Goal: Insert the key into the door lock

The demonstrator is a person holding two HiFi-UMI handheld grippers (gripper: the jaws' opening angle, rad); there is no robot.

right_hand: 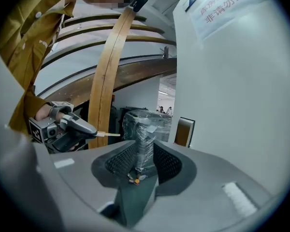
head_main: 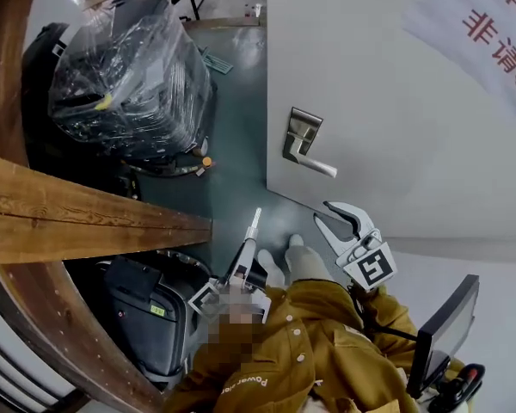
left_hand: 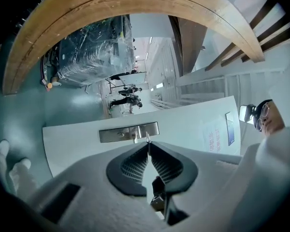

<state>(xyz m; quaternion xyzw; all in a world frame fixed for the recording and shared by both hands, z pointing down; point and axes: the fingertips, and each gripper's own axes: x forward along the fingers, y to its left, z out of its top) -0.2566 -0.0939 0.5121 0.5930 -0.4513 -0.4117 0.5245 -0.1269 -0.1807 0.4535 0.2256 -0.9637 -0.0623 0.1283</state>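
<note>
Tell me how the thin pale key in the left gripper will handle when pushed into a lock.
The thin pale key is slim, so probably light and apt to flex sideways. Most of it sticks out past the left gripper's shut jaws, so it may pivot or slip back.

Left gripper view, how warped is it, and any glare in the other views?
Left gripper view: strong fisheye, the door looks bowed, corners black. Head view: glare streaks on the plastic-wrapped machine. Right gripper view: even light on the door.

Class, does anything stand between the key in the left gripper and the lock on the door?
Nothing visible does: the key in the left gripper faces the lock across open air.
</note>
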